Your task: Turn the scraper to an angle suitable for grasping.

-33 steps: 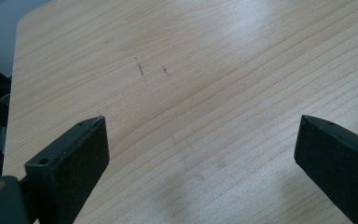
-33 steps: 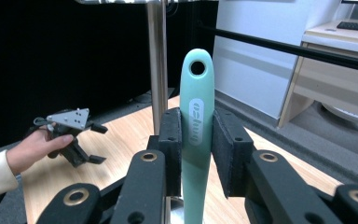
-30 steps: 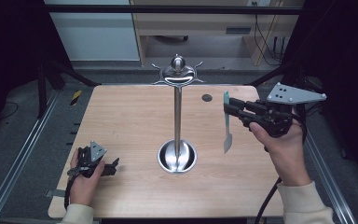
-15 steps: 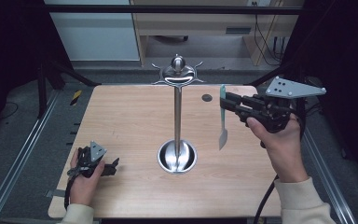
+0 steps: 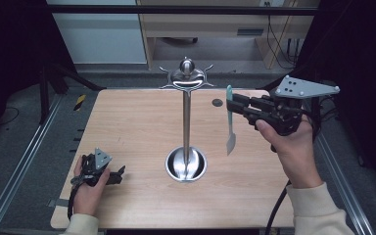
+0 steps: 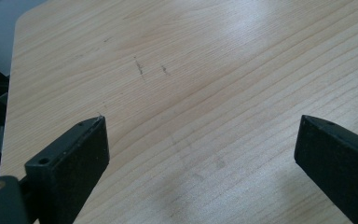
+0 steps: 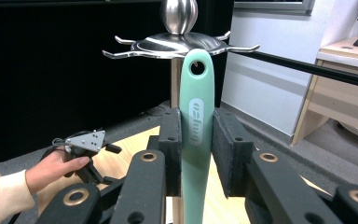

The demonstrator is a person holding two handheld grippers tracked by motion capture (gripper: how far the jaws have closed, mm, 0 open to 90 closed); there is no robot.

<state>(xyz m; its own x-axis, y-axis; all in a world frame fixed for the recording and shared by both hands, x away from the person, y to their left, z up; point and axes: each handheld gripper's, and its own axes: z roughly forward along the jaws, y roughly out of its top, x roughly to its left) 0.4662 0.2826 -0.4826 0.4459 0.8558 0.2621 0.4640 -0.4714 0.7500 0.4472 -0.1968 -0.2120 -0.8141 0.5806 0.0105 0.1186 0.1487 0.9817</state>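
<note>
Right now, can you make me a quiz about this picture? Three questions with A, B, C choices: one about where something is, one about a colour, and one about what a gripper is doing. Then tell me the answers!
1. Where does the left gripper sit?
A. low on the table, near the front left corner
B. on top of the stand
C. beside the right gripper

2. What colour is the spatula handle?
A. red
B. mint green
C. yellow

3. What is the right gripper doing?
A. hanging open with nothing in it
B. lying flat on the table
C. holding the spatula by its handle

Answers:
1. A, since the high view shows it by the table's front left corner, far from the stand.
2. B, since the spatula handle between the jaws is mint green.
3. C, since its jaws press both sides of the handle, with the blade hanging down.
</note>
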